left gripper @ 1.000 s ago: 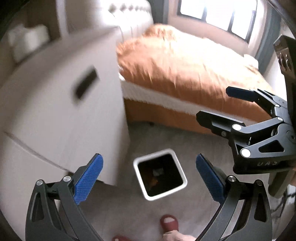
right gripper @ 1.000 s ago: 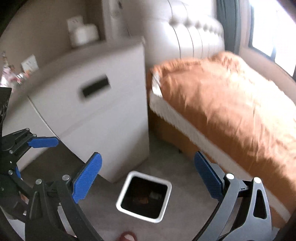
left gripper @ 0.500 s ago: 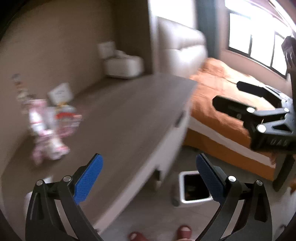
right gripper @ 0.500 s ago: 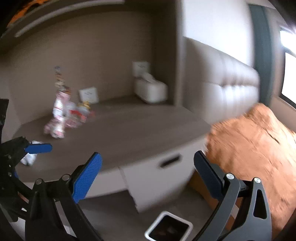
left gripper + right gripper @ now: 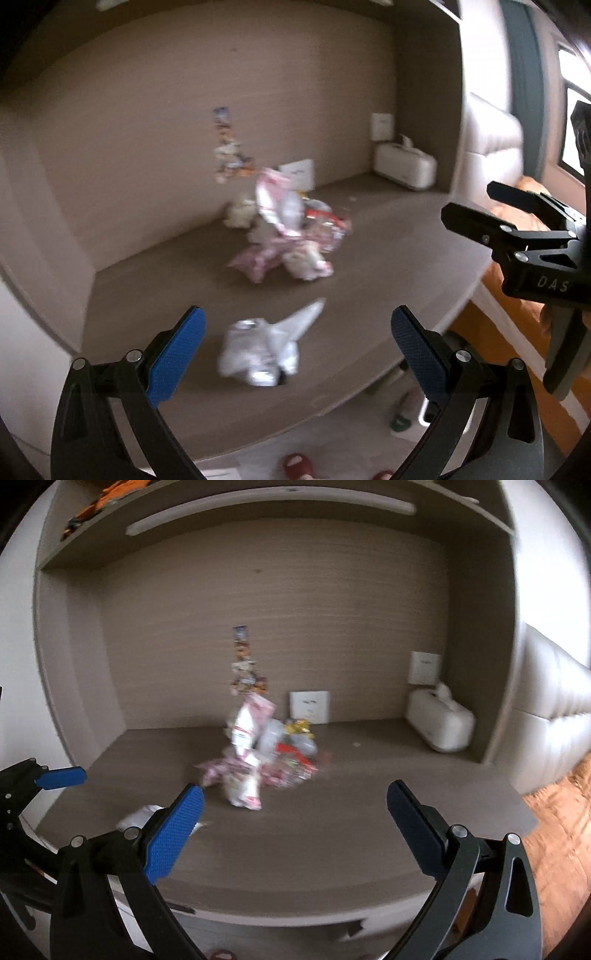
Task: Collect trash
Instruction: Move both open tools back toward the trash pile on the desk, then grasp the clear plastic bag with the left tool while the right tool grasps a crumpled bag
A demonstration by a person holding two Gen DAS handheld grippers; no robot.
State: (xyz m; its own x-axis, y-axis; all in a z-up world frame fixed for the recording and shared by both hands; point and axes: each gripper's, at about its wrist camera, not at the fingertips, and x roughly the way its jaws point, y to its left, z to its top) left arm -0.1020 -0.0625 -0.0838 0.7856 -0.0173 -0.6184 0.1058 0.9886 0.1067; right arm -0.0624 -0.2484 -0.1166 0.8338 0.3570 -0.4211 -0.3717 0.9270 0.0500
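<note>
A heap of crumpled snack wrappers (image 5: 291,236) lies near the back of a brown desk top (image 5: 388,258); it also shows in the right wrist view (image 5: 262,760). A silvery white wrapper (image 5: 266,343) lies alone near the desk's front edge, straight ahead of my left gripper (image 5: 297,343), which is open and empty. My right gripper (image 5: 295,819) is open and empty, held before the desk and short of the heap. The white wrapper shows at its left (image 5: 142,818). A corner of the white bin (image 5: 424,411) peeks out below the desk edge.
A white tissue box (image 5: 439,722) stands at the desk's back right, a small white card (image 5: 309,707) against the back wall. A shelf (image 5: 258,502) overhangs the desk. An orange bed (image 5: 565,812) is at the right. Red slippers (image 5: 297,466) are on the floor.
Both grippers have swung up from the bin on the floor to face the desk top. The wrappers have come into view. Both stay open.
</note>
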